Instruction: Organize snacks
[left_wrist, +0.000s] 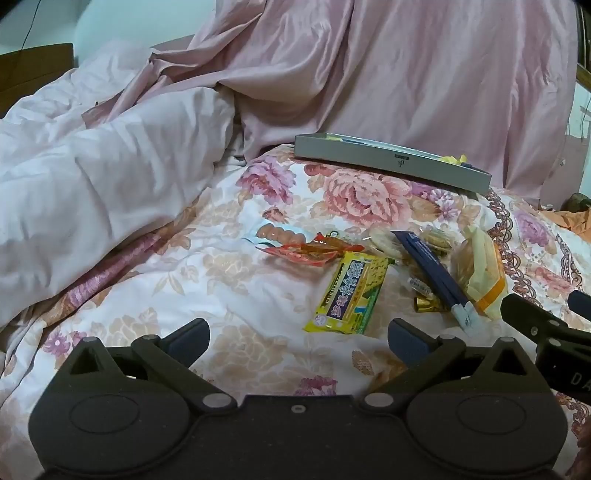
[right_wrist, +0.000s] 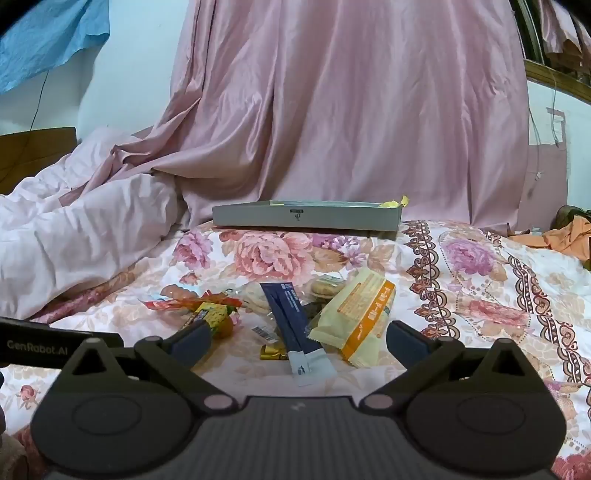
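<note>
1. A shallow grey tray (right_wrist: 306, 218) sits at the far side of the flowered bedspread (left_wrist: 229, 280), before a pink curtain (right_wrist: 332, 110); yellow wrappers (right_wrist: 397, 202) poke over its right rim, the rest of its contents hidden.
2. The snacks lie loose on the bedspread, short of the tray: a yellow-green packet (left_wrist: 349, 297), a dark blue stick (right_wrist: 291, 321), a cream-and-orange packet (right_wrist: 360, 317), and a red wrapper (left_wrist: 306, 251).
3. The left gripper (left_wrist: 298, 339) and the right gripper (right_wrist: 298, 341) both have jaws spread apart, holding nothing.

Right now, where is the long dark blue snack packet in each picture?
Left wrist view: the long dark blue snack packet lies right of centre, beside the yellow-green wrapper.
Right wrist view: the packet lies at centre, just ahead of the open jaws.
Shared landmark: the flat grey box behind the snacks.
</note>
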